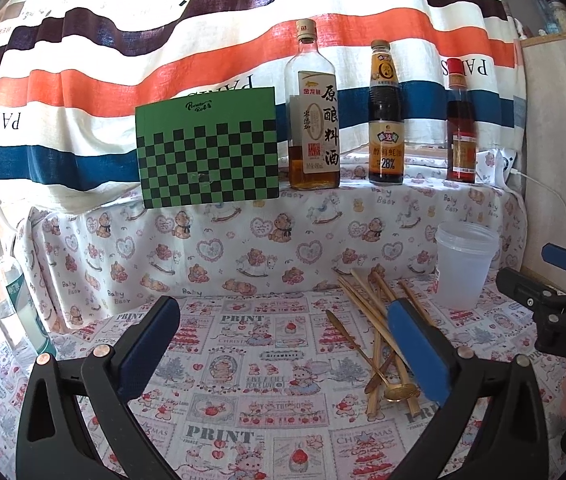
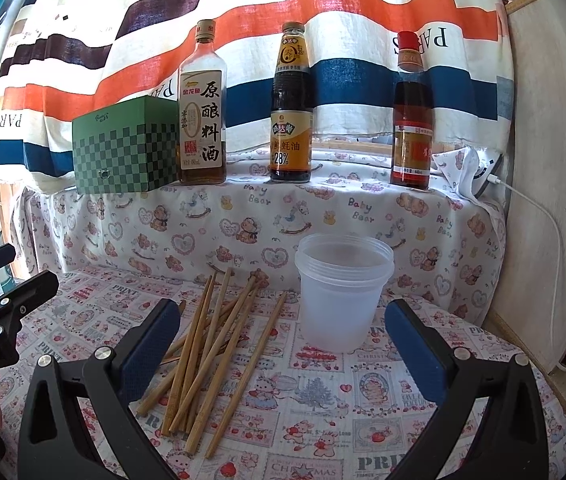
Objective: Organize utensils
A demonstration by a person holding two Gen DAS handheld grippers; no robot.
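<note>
Several bamboo chopsticks [image 2: 219, 344] lie in a loose, crossed pile on the printed tablecloth [image 2: 323, 400], just left of a translucent plastic cup [image 2: 343, 296] that stands upright. A gold spoon [image 1: 399, 392] rests among them at the pile's near end. The left gripper [image 1: 287, 344] hangs above the cloth, jaws spread wide, holding nothing. The right gripper [image 2: 283, 344] is likewise released, its blue pads flanking the pile and the cup without touching either.
</note>
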